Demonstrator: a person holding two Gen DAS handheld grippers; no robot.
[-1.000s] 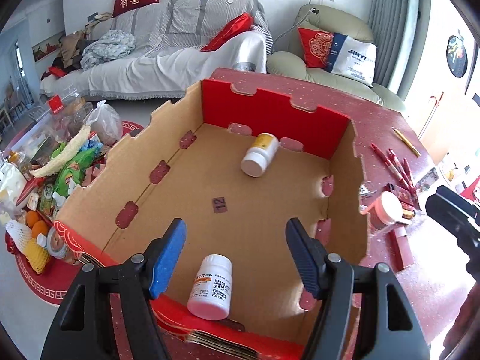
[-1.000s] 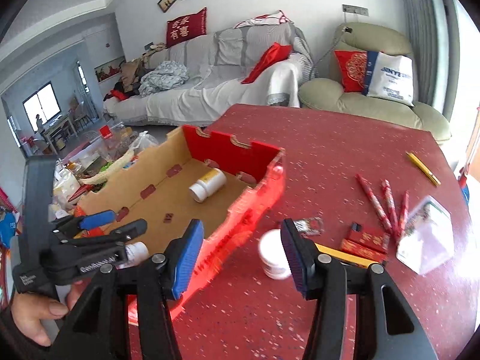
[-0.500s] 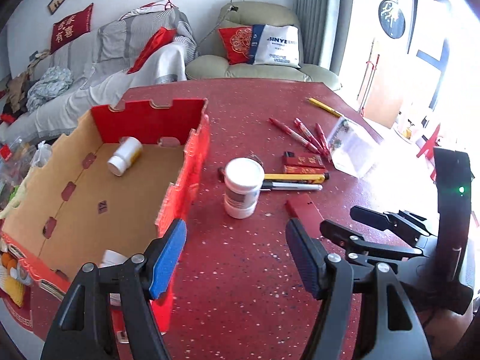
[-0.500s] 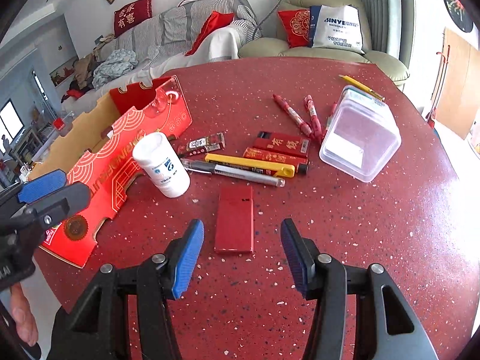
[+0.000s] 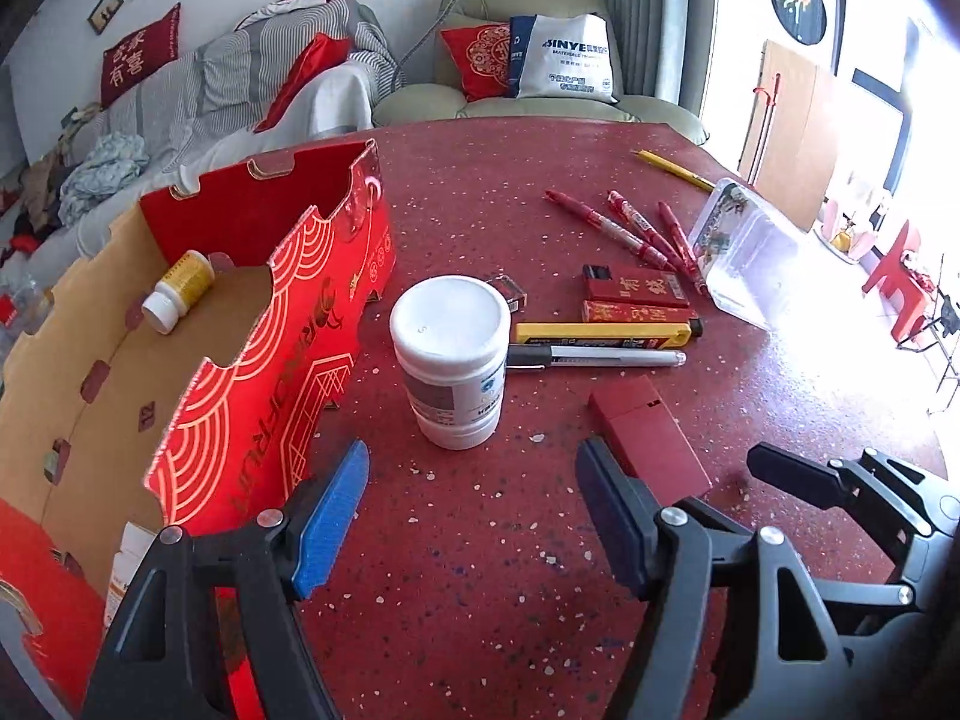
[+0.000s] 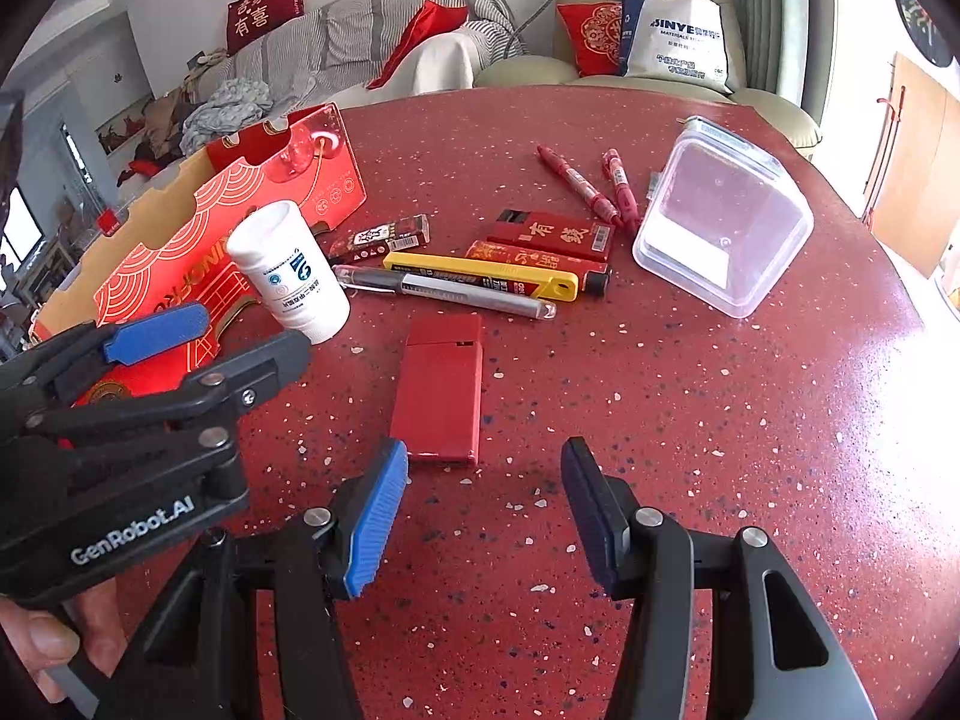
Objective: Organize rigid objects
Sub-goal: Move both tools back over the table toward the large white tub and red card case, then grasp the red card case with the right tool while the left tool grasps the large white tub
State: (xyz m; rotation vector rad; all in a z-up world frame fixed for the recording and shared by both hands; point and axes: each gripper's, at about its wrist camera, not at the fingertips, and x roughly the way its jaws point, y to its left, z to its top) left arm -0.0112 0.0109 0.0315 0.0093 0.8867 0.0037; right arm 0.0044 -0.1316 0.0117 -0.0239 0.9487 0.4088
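Item: white bottle (image 5: pixel 451 360), upright on worktop (image 5: pixel 480 570), frame centre, beside red box (image 5: pixel 270 360) | my left claw (image 5: pixel 471 516) wide, empty, bottle dead ahead, nearer | right claw (image 6: pixel 480 516) wide, empty.

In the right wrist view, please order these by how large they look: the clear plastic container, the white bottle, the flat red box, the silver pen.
1. Clear plastic container
2. White bottle and flat red box: they look alike in area, and the box lies nearer the camera, so I leave them unranked.
3. Silver pen, long but thin.
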